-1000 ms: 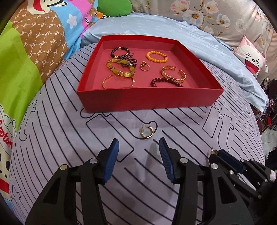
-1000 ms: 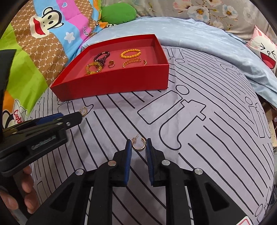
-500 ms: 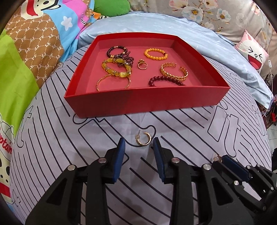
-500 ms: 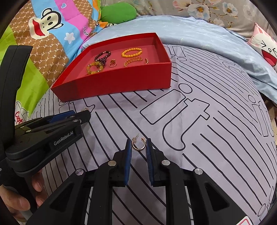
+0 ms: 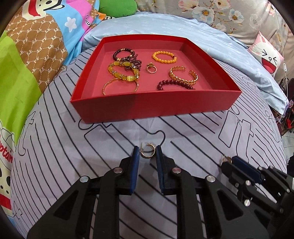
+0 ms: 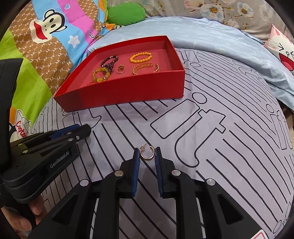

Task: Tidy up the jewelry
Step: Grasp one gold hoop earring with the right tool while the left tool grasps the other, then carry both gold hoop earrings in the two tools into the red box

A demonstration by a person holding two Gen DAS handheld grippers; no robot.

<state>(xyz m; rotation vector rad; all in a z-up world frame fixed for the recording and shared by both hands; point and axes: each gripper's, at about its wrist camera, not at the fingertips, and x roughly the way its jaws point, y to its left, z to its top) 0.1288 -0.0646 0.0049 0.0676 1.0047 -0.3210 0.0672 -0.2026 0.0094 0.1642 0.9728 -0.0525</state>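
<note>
A red tray (image 5: 158, 104) on the striped bedspread holds several bracelets and a gold ring (image 5: 151, 69); it also shows in the right wrist view (image 6: 128, 90). My left gripper (image 5: 146, 152) has closed around a gold hoop earring (image 5: 147, 154), which sits between its blue pads on the cloth. My right gripper (image 6: 146, 154) is shut on a second gold hoop earring (image 6: 146, 153) against the cloth. The right gripper appears at the lower right of the left wrist view (image 5: 227, 161). The left gripper appears at the left of the right wrist view (image 6: 86, 129).
A grey bedspread with black line print (image 6: 220, 139) covers the bed. A pale blue sheet (image 5: 183, 27) lies behind the tray. A colourful cartoon quilt (image 5: 36, 46) lies at left, a white cartoon pillow (image 5: 268, 57) at right, a green cushion (image 6: 125, 13) at the back.
My left gripper has moved forward to the earring and narrowed its jaws around it. My right gripper stays shut on its earring, almost still.
</note>
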